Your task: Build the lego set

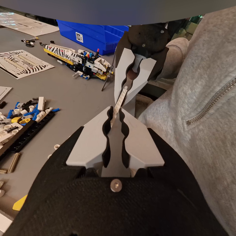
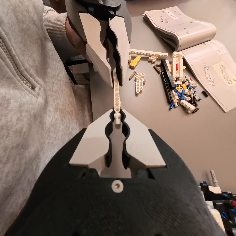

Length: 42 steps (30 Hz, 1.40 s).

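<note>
A long white perforated plastic lego beam [image 2: 116, 93] was held in the air at the grey table's [image 2: 146, 127] edge, each end clamped by the closed jaws of the left gripper [image 1: 116, 108] and right gripper [image 2: 116, 111], probably so a small white connector [image 2: 117, 119] could be seated. The wavy black rubber pads [image 2: 123, 129] were shaped to grip. The zebra-striped lego helicopter body [image 1: 76, 60] lay well apart.
</note>
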Available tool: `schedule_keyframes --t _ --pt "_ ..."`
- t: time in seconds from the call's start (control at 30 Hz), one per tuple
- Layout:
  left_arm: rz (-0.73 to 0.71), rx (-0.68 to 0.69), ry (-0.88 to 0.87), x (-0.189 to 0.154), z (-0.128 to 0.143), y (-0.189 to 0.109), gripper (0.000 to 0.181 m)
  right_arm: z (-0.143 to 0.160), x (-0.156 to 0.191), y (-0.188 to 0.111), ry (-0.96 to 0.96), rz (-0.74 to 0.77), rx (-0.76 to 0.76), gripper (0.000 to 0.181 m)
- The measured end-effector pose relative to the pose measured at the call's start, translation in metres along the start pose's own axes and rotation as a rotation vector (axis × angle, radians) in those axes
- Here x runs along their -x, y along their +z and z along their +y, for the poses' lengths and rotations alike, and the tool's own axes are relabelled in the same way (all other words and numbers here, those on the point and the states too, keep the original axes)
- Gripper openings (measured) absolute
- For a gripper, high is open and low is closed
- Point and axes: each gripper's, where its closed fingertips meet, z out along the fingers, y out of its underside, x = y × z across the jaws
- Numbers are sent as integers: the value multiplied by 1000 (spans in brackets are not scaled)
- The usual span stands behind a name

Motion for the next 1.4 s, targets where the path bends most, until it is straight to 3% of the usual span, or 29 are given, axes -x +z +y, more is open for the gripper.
schedule_keyframes --t 1.4 --pt "-48 183 9 16 26 8 6 20 -3 13 -78 26 26 5"
